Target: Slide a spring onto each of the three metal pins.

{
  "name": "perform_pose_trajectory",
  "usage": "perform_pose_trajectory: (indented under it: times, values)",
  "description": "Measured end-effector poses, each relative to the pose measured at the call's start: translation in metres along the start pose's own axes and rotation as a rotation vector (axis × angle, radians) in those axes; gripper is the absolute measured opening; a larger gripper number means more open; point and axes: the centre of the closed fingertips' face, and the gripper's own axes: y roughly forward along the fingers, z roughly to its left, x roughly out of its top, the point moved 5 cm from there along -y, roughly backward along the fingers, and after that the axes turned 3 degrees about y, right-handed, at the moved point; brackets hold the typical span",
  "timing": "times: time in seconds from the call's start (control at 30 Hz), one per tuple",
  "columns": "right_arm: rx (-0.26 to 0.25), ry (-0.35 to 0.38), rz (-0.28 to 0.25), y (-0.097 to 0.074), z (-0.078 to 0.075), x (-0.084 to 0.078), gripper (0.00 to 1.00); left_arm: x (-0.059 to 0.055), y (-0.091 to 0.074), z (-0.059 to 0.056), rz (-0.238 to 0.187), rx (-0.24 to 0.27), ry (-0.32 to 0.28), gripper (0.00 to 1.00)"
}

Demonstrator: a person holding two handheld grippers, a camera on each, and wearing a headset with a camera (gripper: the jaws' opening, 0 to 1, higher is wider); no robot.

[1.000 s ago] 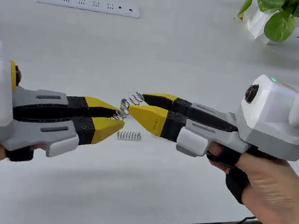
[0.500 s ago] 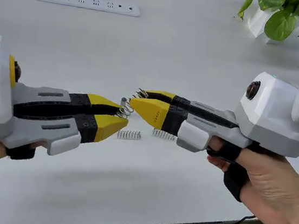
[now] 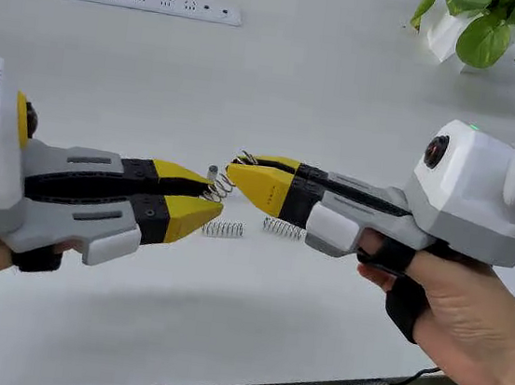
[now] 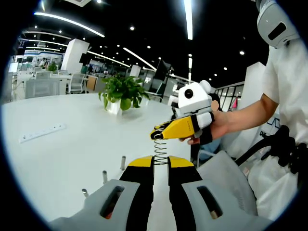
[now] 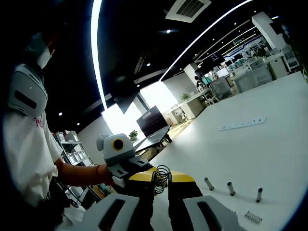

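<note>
"Over the white table (image 3: 325, 98), what were your two grippers doing?"

"They met tip to tip, up in the air. I had one spring (image 3: 222, 186) between them. My left gripper (image 3: 210, 199) pinched one end of it, with its jaws almost pressed together. My right gripper (image 3: 233, 167) pinched the other end, and its jaws were close together too."

"Was the spring on a pin?"

"No. It was off the table, held at both ends."

"Where were the pins?"

"From the right gripper view I saw the three metal pins (image 5: 231, 188) standing up in a row on the table, with gaps between them and no spring on any of them. They were off to one side of the held spring, not touching it."

"Any more springs?"

"Yes. A second spring (image 3: 223, 230) lay flat on the table just below the tips. A third spring (image 3: 283, 228) lay flat near it, partly under my right gripper."

"What else did you see?"

"A power strip (image 3: 149, 0) lay at the far side, and a green plant (image 3: 489, 28) stood in the far corner."
</note>
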Motion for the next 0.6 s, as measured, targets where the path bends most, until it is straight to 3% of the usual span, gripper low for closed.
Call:
perform_pose_trajectory:
  times: [0.6]
  values:
    - [-0.01, -0.107, 0.069, 0.0032, 0.0045, 0.0007, 0.05, -0.001, 0.0009, -0.0025, 0.028, -0.015, 0.02, 0.07]
